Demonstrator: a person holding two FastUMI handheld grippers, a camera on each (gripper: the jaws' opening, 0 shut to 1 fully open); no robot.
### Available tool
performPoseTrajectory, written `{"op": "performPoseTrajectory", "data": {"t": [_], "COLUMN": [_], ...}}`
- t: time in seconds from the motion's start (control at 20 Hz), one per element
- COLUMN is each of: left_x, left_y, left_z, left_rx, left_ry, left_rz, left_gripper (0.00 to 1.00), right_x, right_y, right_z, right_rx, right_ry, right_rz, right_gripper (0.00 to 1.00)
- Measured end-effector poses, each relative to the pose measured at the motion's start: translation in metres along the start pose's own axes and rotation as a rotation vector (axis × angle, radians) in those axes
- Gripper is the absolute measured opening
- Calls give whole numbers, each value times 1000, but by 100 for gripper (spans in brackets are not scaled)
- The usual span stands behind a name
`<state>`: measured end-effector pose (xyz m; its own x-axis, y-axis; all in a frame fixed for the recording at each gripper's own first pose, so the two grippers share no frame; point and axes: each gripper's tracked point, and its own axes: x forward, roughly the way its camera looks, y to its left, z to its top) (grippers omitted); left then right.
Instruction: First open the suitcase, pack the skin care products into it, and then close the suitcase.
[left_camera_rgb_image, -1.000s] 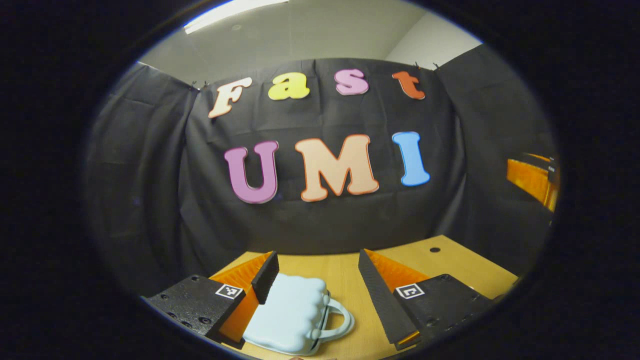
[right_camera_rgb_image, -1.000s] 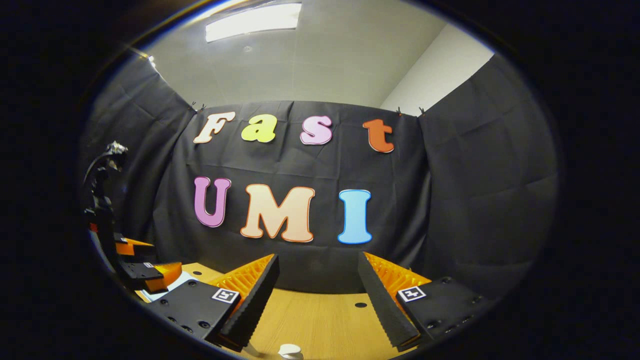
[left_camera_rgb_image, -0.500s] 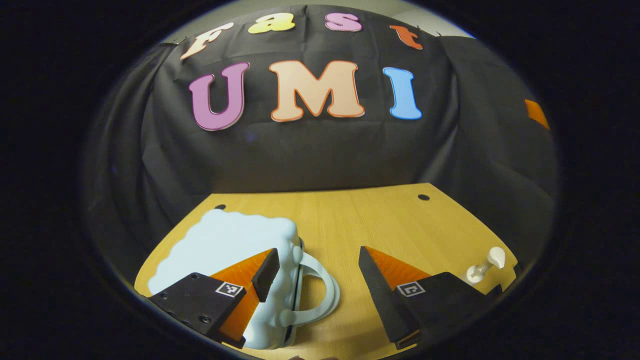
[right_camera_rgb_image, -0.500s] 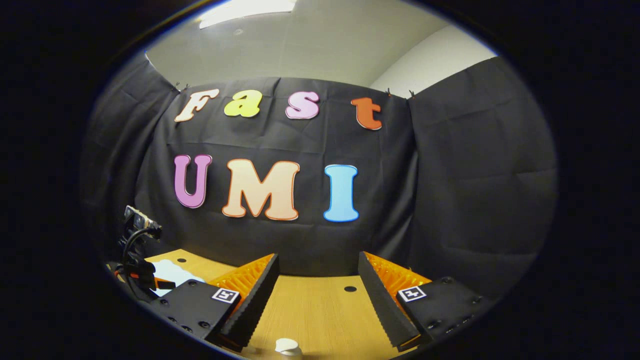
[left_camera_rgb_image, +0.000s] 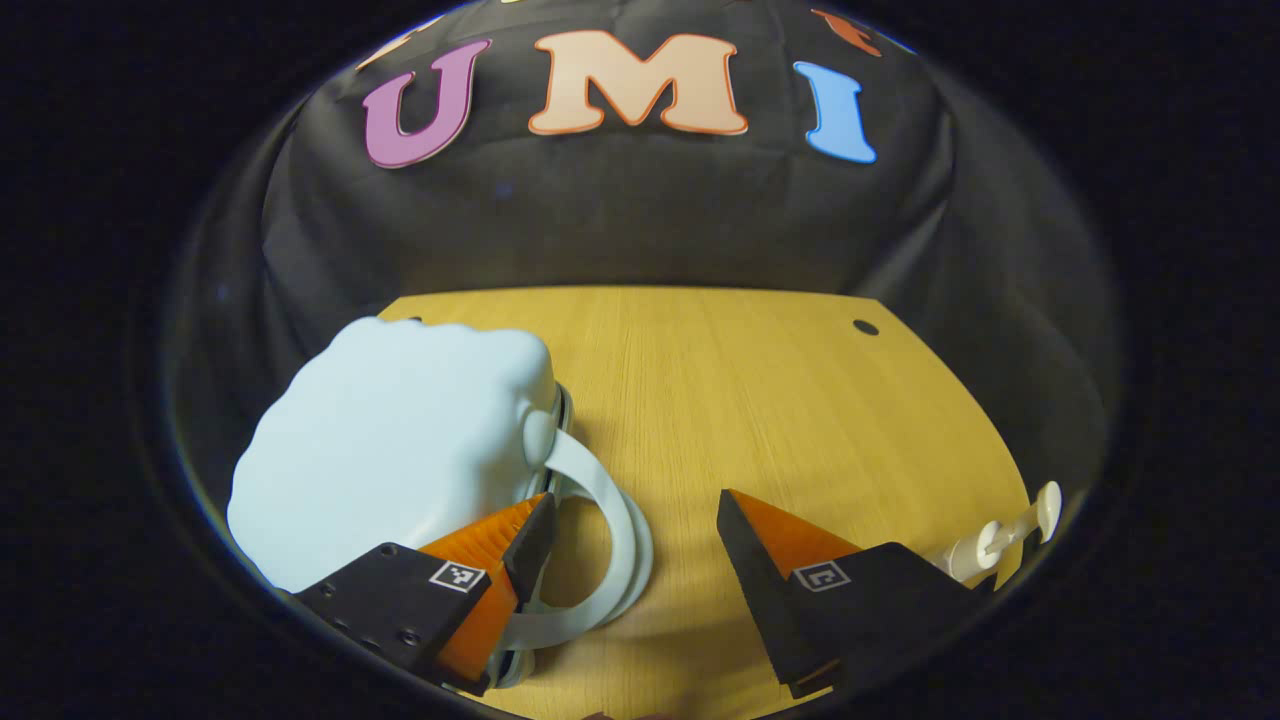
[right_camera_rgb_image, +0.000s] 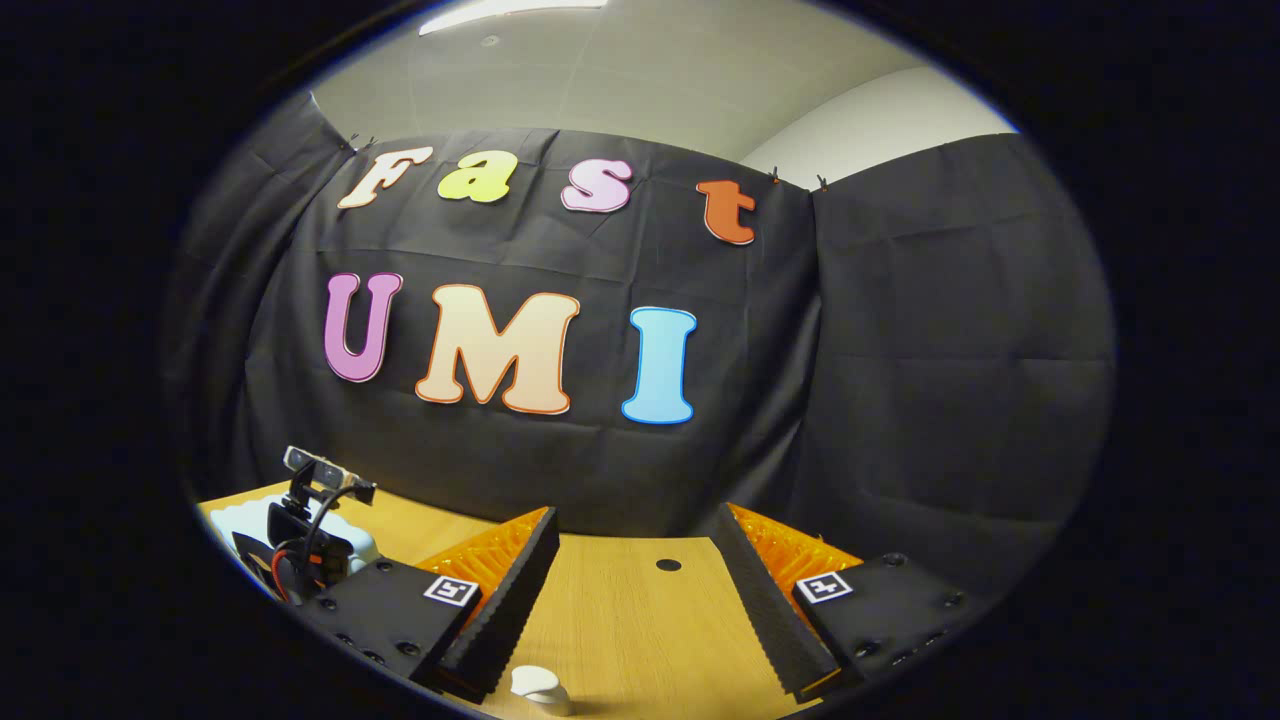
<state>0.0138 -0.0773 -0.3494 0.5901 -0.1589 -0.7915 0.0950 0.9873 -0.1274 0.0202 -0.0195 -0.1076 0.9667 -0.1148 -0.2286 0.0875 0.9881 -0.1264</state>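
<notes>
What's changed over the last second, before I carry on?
The left gripper has tipped down and closed in on the pale blue suitcase, its fingers now straddling the handle. The right gripper barely moved. Both remain open; the suitcase stays closed, the white bottle untouched.

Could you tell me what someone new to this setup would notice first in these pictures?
The pale blue, cloud-shaped plastic suitcase lies shut on the left of the light wooden table, its looped handle pointing toward the open left gripper just above it. A small white pump bottle lies at the table's right edge. The right gripper is open too, above a white cap.
</notes>
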Motion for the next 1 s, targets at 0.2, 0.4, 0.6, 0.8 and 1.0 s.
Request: {"op": "performPoseTrajectory", "data": {"t": [0.2,0.4,0.6,0.8,1.0], "left_x": [13,13,13,0,-23], "left_y": [-3,-4,6,0,3], "left_z": [-20,-20,-25,-7,21], "left_rx": [-17,22,64,61,46], "left_ry": [98,129,178,136,99], "left_rz": [-3,-30,-36,-72,-125], "left_gripper": [90,59,11,2,0], "right_x": [5,6,6,6,7], "right_y": [1,2,8,15,22], "right_z": [-2,-2,-4,0,1], "right_rx": [-6,-14,-12,-6,16], "right_ry": [2,-3,-7,-26,-31], "right_rz": [1,-4,6,25,38], "right_gripper": [99,99,99,99,98]}}
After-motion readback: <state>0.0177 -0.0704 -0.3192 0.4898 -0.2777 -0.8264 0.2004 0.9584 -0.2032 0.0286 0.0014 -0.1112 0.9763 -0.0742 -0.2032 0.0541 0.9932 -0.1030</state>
